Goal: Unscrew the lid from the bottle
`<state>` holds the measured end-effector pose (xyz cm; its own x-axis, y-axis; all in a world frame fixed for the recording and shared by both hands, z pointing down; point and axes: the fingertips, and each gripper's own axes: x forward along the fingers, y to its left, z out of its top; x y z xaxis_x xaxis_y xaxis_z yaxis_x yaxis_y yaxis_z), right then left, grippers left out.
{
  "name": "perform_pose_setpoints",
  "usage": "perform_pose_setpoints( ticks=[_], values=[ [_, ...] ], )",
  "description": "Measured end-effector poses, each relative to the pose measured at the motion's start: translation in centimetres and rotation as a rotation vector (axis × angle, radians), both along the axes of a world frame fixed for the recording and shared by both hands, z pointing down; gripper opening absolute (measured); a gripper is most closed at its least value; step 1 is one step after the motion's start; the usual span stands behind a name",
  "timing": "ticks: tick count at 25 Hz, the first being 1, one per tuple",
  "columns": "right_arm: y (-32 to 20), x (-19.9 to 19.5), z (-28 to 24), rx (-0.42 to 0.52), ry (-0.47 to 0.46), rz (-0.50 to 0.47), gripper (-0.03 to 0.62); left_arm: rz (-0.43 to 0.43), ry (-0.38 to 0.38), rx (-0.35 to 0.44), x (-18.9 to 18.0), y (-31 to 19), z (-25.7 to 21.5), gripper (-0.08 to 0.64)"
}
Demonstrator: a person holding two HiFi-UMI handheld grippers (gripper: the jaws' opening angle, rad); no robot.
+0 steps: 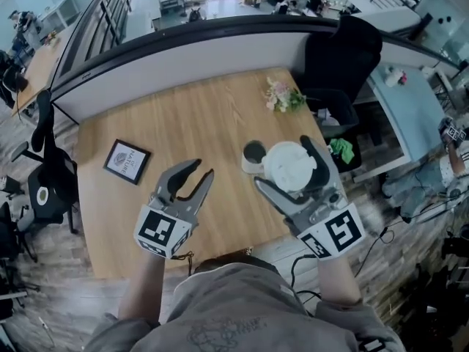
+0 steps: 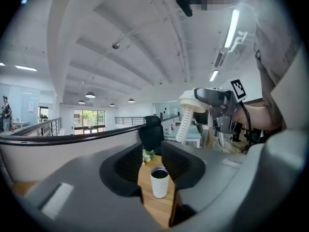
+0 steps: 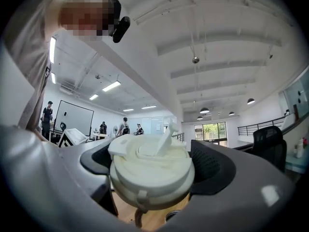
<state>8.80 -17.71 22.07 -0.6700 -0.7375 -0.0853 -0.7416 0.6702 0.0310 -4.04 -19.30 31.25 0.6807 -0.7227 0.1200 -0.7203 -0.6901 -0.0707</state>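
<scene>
The white bottle (image 1: 253,157) stands uncapped on the wooden table (image 1: 212,116), its dark mouth showing. In the left gripper view the bottle (image 2: 159,181) is upright beyond the jaws and apart from them. My right gripper (image 1: 282,166) is shut on the white lid (image 1: 288,164), held in the air to the bottle's right. The right gripper view has the lid (image 3: 152,170) filling the space between the pads, its spout flipped up. From the left gripper view a straw hangs under the lid (image 2: 193,102). My left gripper (image 1: 201,171) is open with nothing in it, left of the bottle.
A framed picture (image 1: 126,160) lies at the table's left side and a small bunch of flowers (image 1: 282,96) near its far right corner. A black office chair (image 1: 341,50) and a bin (image 1: 338,149) stand off the right edge. Another chair (image 1: 44,182) is at the left.
</scene>
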Motion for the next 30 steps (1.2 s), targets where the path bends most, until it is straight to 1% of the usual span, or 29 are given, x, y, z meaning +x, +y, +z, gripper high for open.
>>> perform_pose_setpoints(
  ticks=[2,4,8,10,13,17,22,25,28,30],
  values=[
    [1.1,-0.2,0.1,-0.018,-0.006,0.002,0.486,-0.015,0.004,0.019,-0.6,1.1,-0.8,0.102],
    [2.1,-0.4,0.4,-0.032,0.010,0.009,0.486,-0.027,0.016,0.019,-1.1,2.1,-1.3,0.084],
    [3.5,-0.8,1.1,-0.063,0.023,0.017,0.486,-0.055,0.032,0.009,-2.2,3.8,-1.7,0.045],
    [4.2,-1.3,1.8,-0.076,0.040,0.012,0.486,-0.065,0.025,0.003,-2.4,4.5,-1.4,0.021],
    [5.0,-2.1,3.1,-0.113,0.055,0.002,0.486,-0.073,0.008,-0.028,-2.5,5.3,-0.6,0.002],
    [5.1,-3.0,4.3,-0.146,0.063,-0.005,0.486,-0.074,0.005,-0.015,-3.1,5.5,-0.6,0.002],
    [4.8,-3.9,3.9,-0.142,0.071,-0.010,0.486,-0.089,-0.015,-0.023,-4.1,5.6,-1.2,0.002],
    [4.7,-4.3,3.6,-0.139,0.075,-0.011,0.486,-0.084,-0.019,0.000,-4.6,5.5,-1.8,0.002],
    [4.7,-4.7,3.5,-0.136,0.082,-0.014,0.485,-0.091,-0.014,-0.026,-4.9,5.7,-2.0,0.002],
    [4.6,-5.0,3.6,-0.137,0.086,-0.015,0.486,-0.083,-0.011,-0.004,-5.1,5.7,-2.1,0.002]
  ],
)
